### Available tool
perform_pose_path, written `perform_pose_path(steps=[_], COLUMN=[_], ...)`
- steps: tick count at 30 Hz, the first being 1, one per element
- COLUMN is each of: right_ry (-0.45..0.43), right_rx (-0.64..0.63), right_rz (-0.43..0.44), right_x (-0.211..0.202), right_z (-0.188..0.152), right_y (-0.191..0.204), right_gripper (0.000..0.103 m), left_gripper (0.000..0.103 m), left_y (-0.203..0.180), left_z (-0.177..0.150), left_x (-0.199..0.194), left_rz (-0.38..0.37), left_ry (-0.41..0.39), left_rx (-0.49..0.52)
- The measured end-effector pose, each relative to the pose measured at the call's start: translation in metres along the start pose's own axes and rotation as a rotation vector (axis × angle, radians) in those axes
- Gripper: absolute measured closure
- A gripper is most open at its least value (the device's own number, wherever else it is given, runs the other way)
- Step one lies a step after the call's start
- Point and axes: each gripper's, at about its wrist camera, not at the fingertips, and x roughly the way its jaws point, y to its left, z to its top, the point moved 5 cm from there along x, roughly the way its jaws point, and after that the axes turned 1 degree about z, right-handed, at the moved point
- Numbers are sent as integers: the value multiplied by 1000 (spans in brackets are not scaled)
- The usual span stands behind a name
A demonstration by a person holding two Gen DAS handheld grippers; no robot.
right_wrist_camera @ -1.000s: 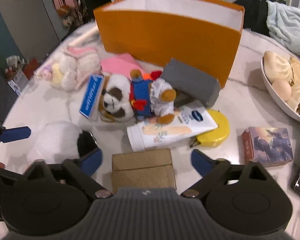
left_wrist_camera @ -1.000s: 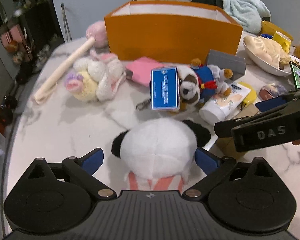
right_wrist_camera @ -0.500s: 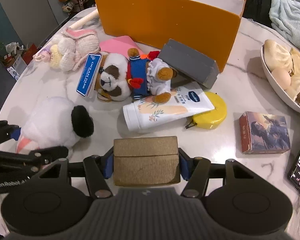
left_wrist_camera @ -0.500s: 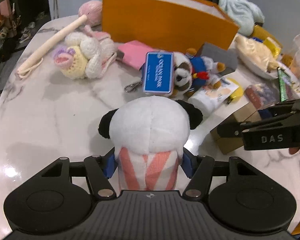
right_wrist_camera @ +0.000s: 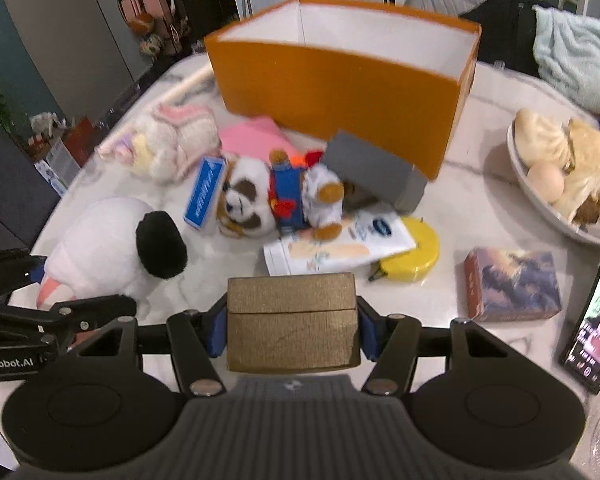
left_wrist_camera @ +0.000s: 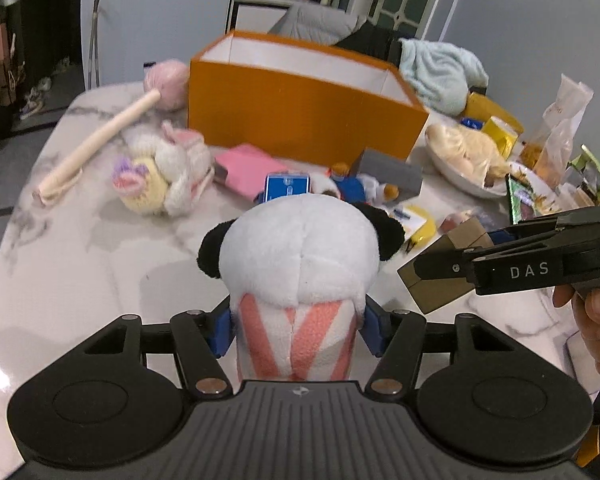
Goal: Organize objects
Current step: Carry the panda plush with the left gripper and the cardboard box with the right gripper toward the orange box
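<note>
We see the box point(right_wrist_camera: 340, 80) toward the table's point(left_wrist_camera: 80, 264) far edge. Before it lie the folder point(right_wrist_camera: 256, 136) and the block point(right_wrist_camera: 374, 170), which leans beside the box's right corner. The dressed toy point(right_wrist_camera: 280, 196) lies before them, a card point(right_wrist_camera: 204, 192) at its left, the tube point(right_wrist_camera: 336, 246) and tape measure point(right_wrist_camera: 414, 258) nearer us. The knitted toy point(left_wrist_camera: 160, 176) and stick point(left_wrist_camera: 100, 144) lie near the left edge; the bowl point(right_wrist_camera: 540, 204) sits at the right edge.
</note>
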Motion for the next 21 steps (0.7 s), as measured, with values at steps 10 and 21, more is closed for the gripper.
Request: perform_pose_path(steps=[10,21], right_ry=[-45,-216], right_rx=[-15,-31], right_rz=[14,0], right_x=[-18,-48], right_z=[11,89], right_y=[4,-3], right_gripper=[41,41], left_gripper=[32,32], left_y=[5,8], left_z=[34,124], left_x=[-21,9], left_rz=[-43,-9], left_ry=[-63,-160], left_rx=[-38,-18])
